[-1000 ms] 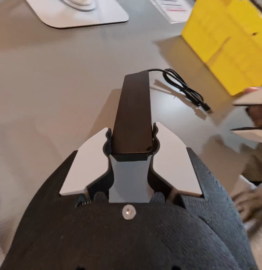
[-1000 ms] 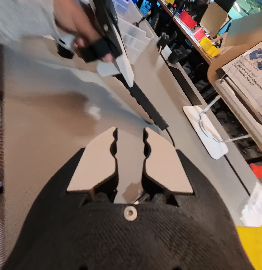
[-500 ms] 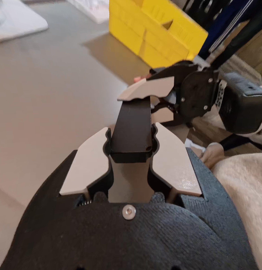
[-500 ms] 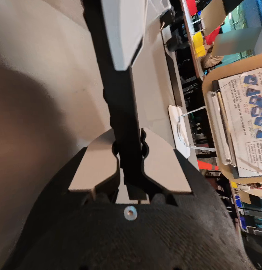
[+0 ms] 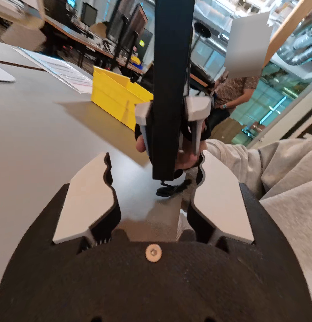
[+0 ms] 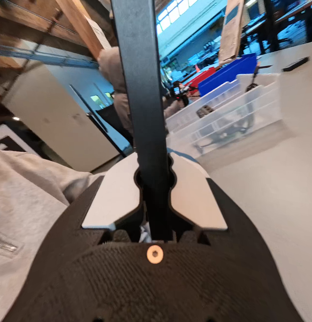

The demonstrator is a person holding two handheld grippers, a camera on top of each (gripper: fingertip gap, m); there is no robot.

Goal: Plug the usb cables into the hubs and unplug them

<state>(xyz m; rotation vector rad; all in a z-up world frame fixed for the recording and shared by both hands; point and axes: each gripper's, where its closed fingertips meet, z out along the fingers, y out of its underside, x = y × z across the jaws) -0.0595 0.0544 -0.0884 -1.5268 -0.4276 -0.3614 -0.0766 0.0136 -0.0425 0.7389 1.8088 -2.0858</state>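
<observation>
1. On the far left of the left wrist view lay the grey table [image 5: 35,139], with a sheet of paper [image 5: 64,73] near its back edge.
2. Right of the paper a yellow bin [image 5: 115,94] stood on the table.
3. The left gripper [image 5: 154,167] had its fingers spread wide and held nothing — the black hub [image 5: 171,87] hung upright just past its tips, lower end above the table.
4. The bundled black cable [image 5: 169,190] dangled from the hub's lower end, at or just above the table.
5. Farther off, the right gripper [image 5: 172,111] pinched the hub from both sides.
6. In the right wrist view, the right gripper [image 6: 154,167] was pressed against the hub [image 6: 139,78] — the bar ran up out of frame.
7. Right of it, clear plastic bins [image 6: 230,113] stood on the table [image 6: 265,191].
</observation>
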